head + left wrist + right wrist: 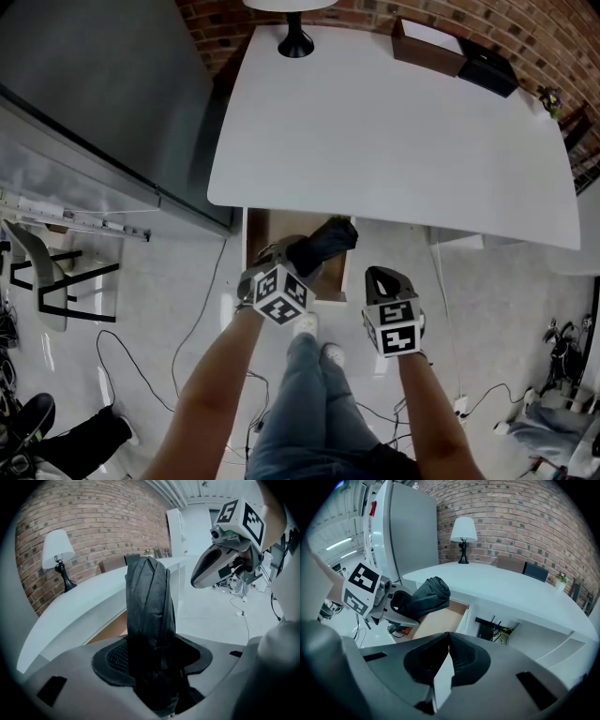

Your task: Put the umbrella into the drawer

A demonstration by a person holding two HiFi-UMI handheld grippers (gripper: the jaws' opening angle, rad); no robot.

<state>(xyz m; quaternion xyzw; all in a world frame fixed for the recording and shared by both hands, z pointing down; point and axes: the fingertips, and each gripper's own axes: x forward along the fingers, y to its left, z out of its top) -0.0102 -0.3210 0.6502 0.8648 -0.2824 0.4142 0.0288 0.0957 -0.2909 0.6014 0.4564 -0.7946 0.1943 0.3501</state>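
Both arms are stretched out forward and down, left forearm and right forearm pretty much side by side, a claw in each hand. The left gripper tilts down and away from the body, with its jaws partway apart and clamped on the folded umbrella, which pokes out past the jaw tips. The right gripper sits just to the right of that claw, not touching it. It has about the same downward tilt, and its jaws are closed tip to tip on nothing.

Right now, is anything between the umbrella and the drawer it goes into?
Nothing visible. The left gripper holds the umbrella above the open drawer, whose visible floor is bare. The right gripper, shut and empty, sits off to the side.
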